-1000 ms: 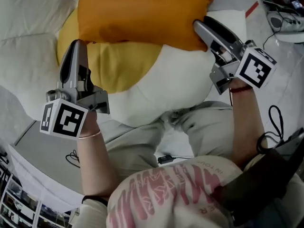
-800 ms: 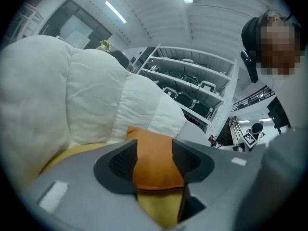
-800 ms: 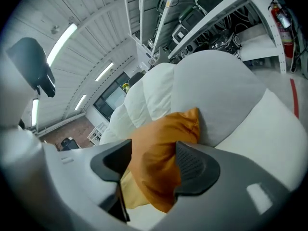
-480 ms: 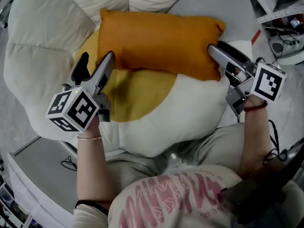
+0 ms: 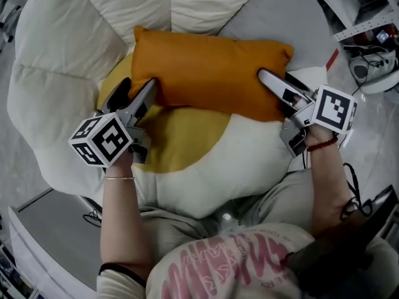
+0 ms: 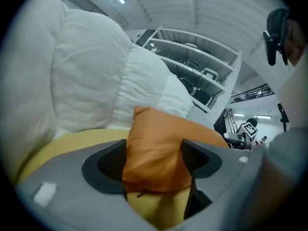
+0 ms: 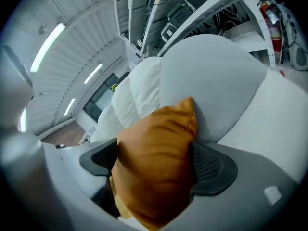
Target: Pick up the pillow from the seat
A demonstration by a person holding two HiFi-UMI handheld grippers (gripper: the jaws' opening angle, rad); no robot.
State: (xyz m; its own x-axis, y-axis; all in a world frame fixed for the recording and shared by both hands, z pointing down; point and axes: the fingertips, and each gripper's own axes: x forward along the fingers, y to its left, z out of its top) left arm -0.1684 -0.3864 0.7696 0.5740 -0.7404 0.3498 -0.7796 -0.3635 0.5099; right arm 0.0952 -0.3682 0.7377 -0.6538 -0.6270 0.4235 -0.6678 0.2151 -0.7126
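An orange pillow [image 5: 212, 70] lies crosswise on a puffy white seat [image 5: 212, 167]. It rests on the far part of the seat's yellow middle patch [image 5: 181, 136] and just in front of the white back cushions [image 5: 124, 11]. Its long side runs left to right, and the whole of it is down on the seat.

The left gripper [image 5: 138, 87] is at the pillow's left end, pointing away from the person and slightly down. Its jaws have just been opening and now stand wide, released rather than clenched. The left gripper view shows the pillow's end between them. The cloth fills the gap and reaches both dark pads [image 6: 111, 163], but it does not look pinched. A small zip pull shows at the pillow's lower edge.

The right gripper [image 5: 269, 83] is at the pillow's right end, angled in from the near right. Its jaws have also just been opening and stand wide apart. The right gripper view shows the pillow's corner bulging between the two pads, again with no visible squeeze. In the head view only its upper jaw shows, lying on top of the pillow.

The person's arms [image 5: 121, 210] reach forward from the near edge, one to each side of the pillow. Metal shelves [image 6: 202, 76] stand in the room behind the seat.
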